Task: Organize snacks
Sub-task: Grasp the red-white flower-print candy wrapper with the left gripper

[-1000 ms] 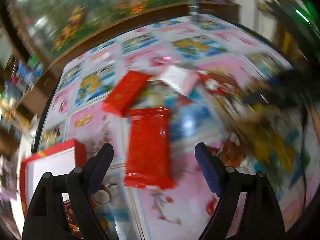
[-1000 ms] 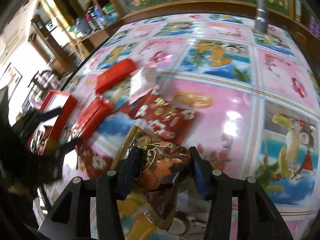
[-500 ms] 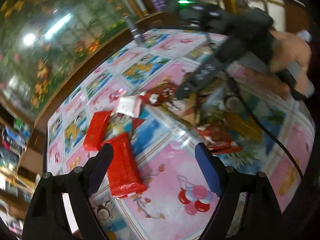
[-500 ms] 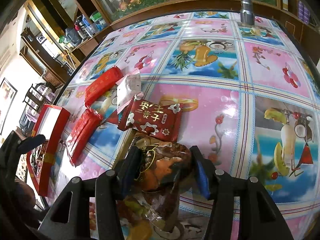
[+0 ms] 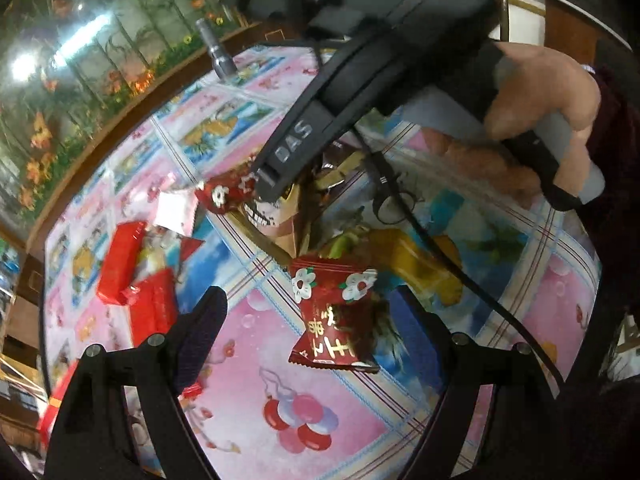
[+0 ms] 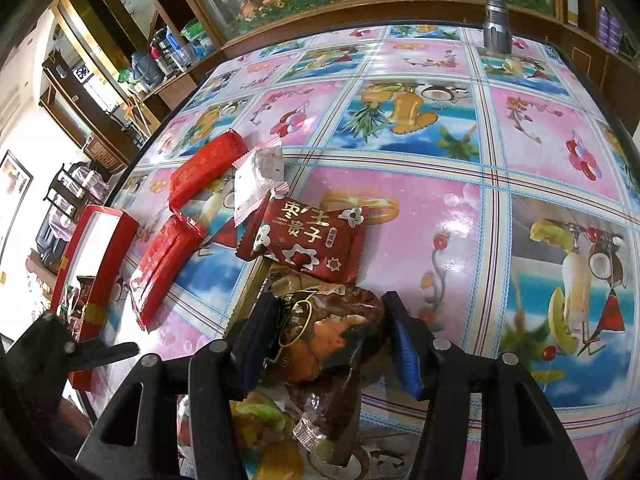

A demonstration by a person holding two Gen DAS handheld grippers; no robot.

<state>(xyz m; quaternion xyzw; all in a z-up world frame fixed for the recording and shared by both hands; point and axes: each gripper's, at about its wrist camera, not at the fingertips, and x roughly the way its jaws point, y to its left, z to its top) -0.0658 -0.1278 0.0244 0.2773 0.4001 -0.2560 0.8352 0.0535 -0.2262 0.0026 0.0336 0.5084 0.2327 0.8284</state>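
My left gripper (image 5: 308,316) is open, its jaws on either side of a dark red snack packet with white flowers (image 5: 334,316) lying on the table. My right gripper (image 6: 326,338) is shut on a brown glossy snack bag (image 6: 328,332), held just above the table; it also shows in the left wrist view (image 5: 276,184). Another dark red flowered packet (image 6: 308,236) lies just beyond the right gripper. Two bright red packets (image 6: 204,168) (image 6: 164,264) and a white packet (image 6: 258,176) lie to the left. A red box (image 6: 92,256) sits at the table's left edge.
The table (image 6: 440,184) has a glossy pink and blue picture cloth. A grey metal flashlight (image 6: 494,8) stands at the far edge. Yellow and green wrapped snacks (image 5: 416,256) lie near the right gripper. Wooden shelving and a flowered panel ring the table.
My left gripper swung right, away from the bright red packets, and now straddles the dark red flowered packet. My right gripper keeps its hold on the brown bag and has barely moved.
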